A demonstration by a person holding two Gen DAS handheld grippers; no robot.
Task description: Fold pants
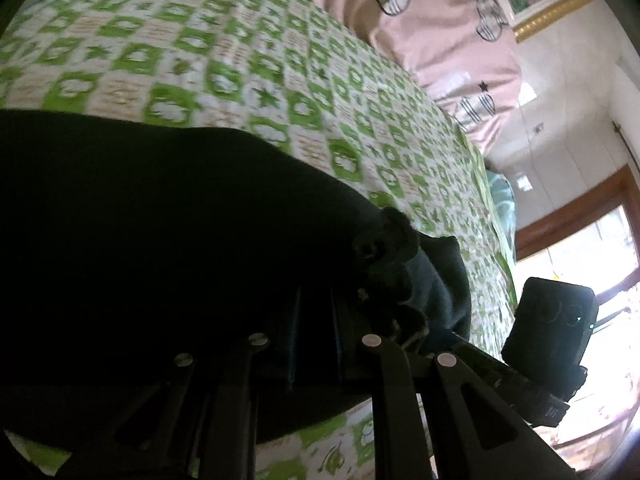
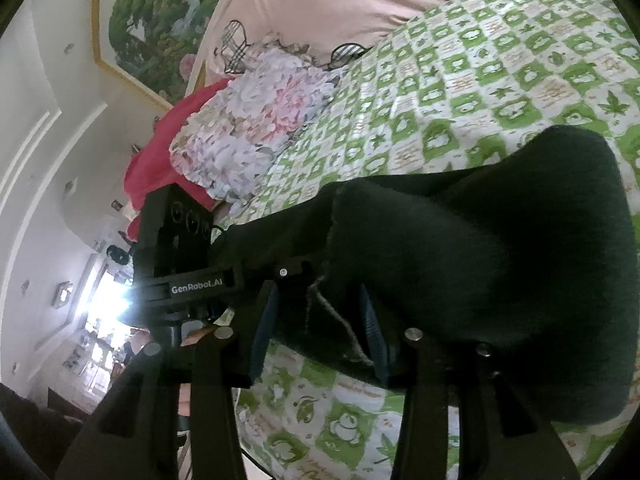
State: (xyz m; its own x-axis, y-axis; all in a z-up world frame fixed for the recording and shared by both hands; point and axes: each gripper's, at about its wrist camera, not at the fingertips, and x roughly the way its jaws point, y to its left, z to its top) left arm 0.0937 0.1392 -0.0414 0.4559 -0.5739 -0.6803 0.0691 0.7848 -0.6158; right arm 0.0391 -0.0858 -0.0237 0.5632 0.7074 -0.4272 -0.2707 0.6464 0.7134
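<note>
Dark green-black pants [image 1: 152,232] lie on a bed with a green and white patterned sheet [image 1: 248,52]. My left gripper [image 1: 314,320] is shut on an edge of the pants, with a bunched dark end [image 1: 384,256] just past its fingers. My right gripper [image 2: 320,320] is closed on another edge of the pants [image 2: 500,248], with frayed threads [image 2: 340,320] hanging between its fingers. Each gripper shows at the side of the other's view: the right one [image 1: 552,332] and the left one [image 2: 180,240].
A pink duvet with plaid prints [image 1: 440,32] lies at the bed's far side. A floral pillow [image 2: 248,120] and a red cloth [image 2: 152,168] sit near the bed's edge. A framed landscape painting [image 2: 152,20] hangs on the wall. A bright window [image 1: 592,248] is nearby.
</note>
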